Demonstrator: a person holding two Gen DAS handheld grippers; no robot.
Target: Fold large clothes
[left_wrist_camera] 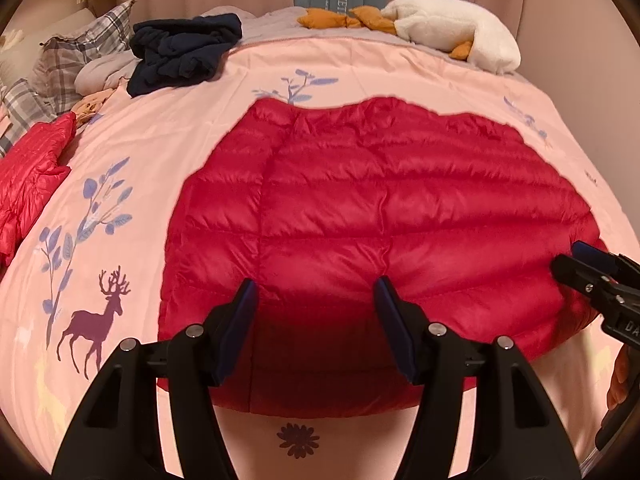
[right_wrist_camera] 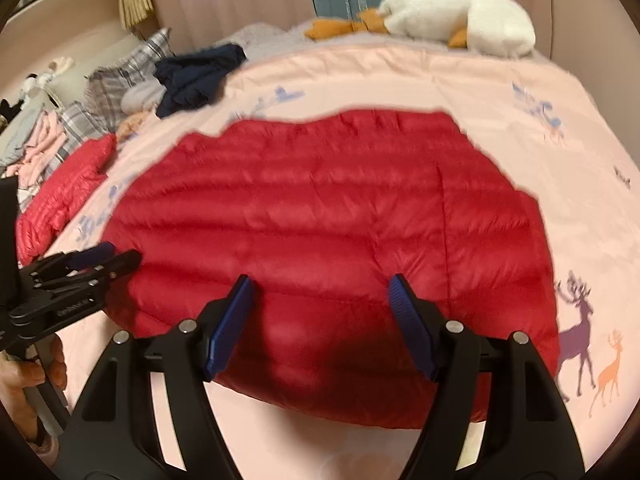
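Currently flat on pink duvet (left_wrist_camera: 168,148): red jacket (left_wrist_camera: 360,208), spread wide, quilted side up. Left gripper (left_wrist_camera: 316,300) above near hem, jaws apart, empty. Right gripper (right_wrist_camera: 322,296) likewise apart, empty, over same hem. Behind: navy garment (left_wrist_camera: 184,52), plush goose (left_wrist_camera: 452,28), second red jacket (left_wrist_camera: 28,184) at left.

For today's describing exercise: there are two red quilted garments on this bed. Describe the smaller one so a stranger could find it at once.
Start at the pink bedspread with deer prints. Go to its left edge, below the plaid pillows. The crumpled red garment lies there, bunched up, unlike the big red jacket spread flat in the middle.
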